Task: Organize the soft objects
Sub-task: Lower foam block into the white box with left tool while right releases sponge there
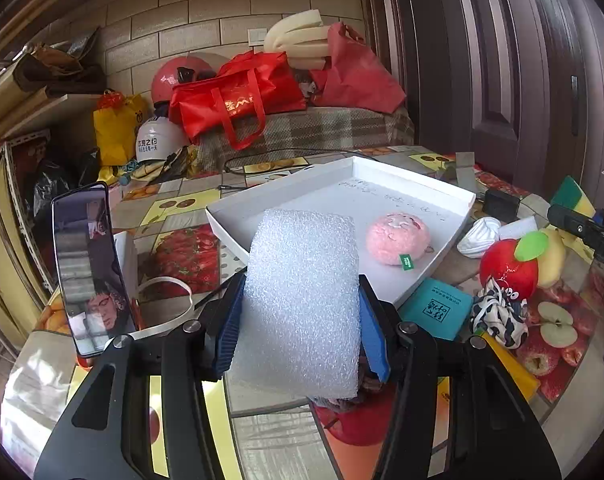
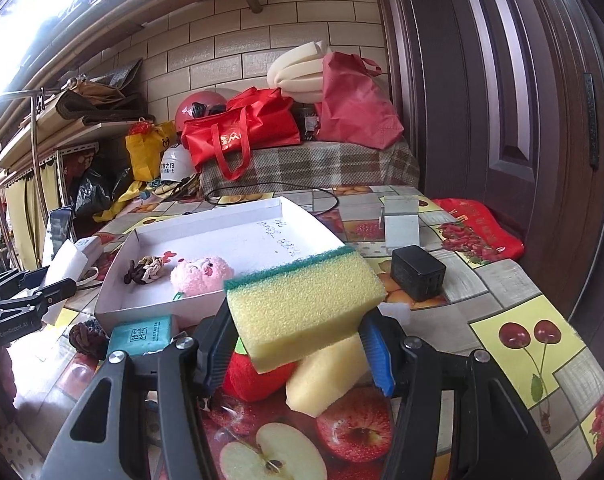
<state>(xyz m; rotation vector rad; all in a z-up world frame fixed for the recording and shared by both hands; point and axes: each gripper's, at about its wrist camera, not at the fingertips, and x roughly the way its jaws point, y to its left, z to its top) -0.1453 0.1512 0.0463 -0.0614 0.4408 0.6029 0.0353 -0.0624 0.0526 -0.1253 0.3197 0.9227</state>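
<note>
Left wrist view: the left gripper (image 1: 302,312) pinches a white foam block (image 1: 302,300); carry it clear over the white tray (image 1: 422,178) rim before releasing. The right gripper (image 2: 297,340) clamps a yellow sponge (image 2: 302,304); set it beside the pink plush (image 2: 201,274).

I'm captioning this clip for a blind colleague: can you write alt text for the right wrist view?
The right tongs grip a yellow sponge with a green scouring side above a fruit-print table. Behind it a white tray holds a pink plush toy and a braided hair tie.
</note>
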